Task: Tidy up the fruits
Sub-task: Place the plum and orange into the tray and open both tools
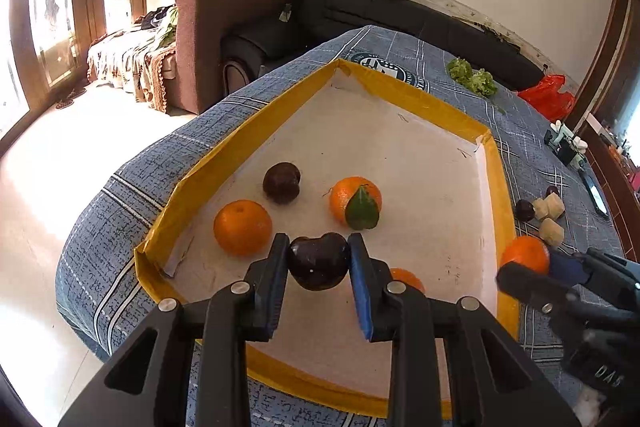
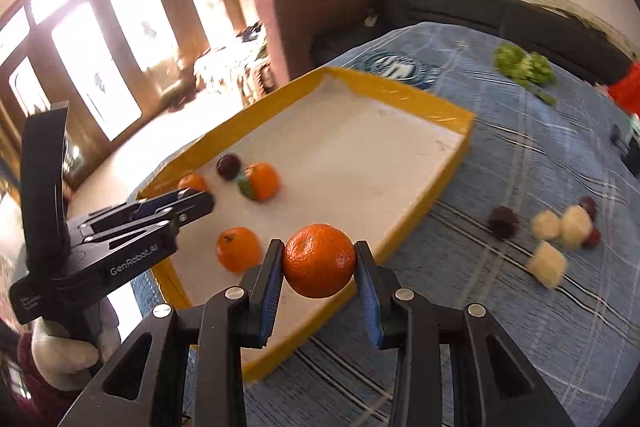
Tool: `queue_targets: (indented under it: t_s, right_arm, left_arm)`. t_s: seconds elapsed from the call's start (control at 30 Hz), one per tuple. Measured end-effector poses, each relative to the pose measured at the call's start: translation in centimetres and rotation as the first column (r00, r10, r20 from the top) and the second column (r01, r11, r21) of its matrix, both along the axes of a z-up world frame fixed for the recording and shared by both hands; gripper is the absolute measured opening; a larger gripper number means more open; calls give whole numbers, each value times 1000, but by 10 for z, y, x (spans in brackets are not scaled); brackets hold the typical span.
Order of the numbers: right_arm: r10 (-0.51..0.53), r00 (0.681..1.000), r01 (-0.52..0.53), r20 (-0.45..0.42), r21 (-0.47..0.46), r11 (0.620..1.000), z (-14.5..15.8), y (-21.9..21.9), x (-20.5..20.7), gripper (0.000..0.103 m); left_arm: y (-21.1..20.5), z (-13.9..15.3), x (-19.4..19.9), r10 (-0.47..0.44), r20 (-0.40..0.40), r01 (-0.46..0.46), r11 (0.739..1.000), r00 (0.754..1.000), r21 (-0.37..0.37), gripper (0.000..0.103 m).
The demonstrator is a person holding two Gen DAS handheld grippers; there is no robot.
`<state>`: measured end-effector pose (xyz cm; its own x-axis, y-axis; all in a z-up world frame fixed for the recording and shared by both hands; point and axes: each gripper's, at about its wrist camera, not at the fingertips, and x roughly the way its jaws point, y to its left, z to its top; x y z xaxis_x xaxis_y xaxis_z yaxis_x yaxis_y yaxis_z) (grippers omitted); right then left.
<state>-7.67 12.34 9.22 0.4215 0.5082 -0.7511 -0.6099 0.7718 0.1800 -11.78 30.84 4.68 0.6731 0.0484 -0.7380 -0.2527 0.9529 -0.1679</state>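
Note:
A yellow-walled tray [image 1: 224,163] with a white floor lies on a blue plaid cloth; it also shows in the right wrist view [image 2: 440,187]. My left gripper [image 1: 318,259] is shut on a dark plum [image 1: 318,261] above the tray's near part. In the tray lie an orange [image 1: 242,227], another dark plum [image 1: 281,183], an orange with a green leaf [image 1: 354,201] and one more orange [image 2: 238,249]. My right gripper [image 2: 319,267] is shut on an orange [image 2: 319,259] above the tray's near right wall.
On the cloth right of the tray lie dark plums [image 2: 503,221] and pale yellow chunks [image 2: 564,227]. Green lettuce [image 1: 472,77] lies at the far side. A red bag [image 1: 548,95], a brown armchair [image 1: 224,27] and a black sofa [image 1: 360,11] stand beyond.

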Motion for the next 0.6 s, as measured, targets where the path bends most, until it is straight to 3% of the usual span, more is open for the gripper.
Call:
queue_targets:
  t_s: [0.1, 0.17, 0.23, 0.3, 0.4, 0.5, 0.6]
  right_arm:
    - [39, 999, -40, -5, -57, 998, -15, 24, -1, 39]
    - [54, 998, -55, -14, -75, 996, -22, 32, -2, 39]
    - [61, 998, -62, -12, -96, 994, -30, 37, -3, 39]
    - [58, 998, -58, -7, -105, 993, -35, 38, -4, 40]
    - [60, 998, -61, -20, -75, 995, -34, 35, -4, 40]
    - [59, 998, -60, -29, -27, 998, -23, 24, -7, 41]
    - [19, 1000, -20, 15, 27, 999, -4, -5, -11, 46]
  left_arm:
    - [9, -1, -3, 8, 10, -7, 999, 1000, -38, 30]
    - [16, 4, -8, 21, 29, -19, 998, 999, -54, 38]
    - [21, 10, -14, 42, 53, -39, 997, 998, -66, 52]
    - [25, 16, -19, 55, 74, -49, 996, 996, -79, 55]
    - [27, 25, -26, 71, 95, -61, 993, 993, -105, 66]
    - [26, 34, -32, 77, 111, -66, 992, 991, -106, 68]
    - [18, 44, -37, 69, 122, -57, 994, 990, -95, 73]
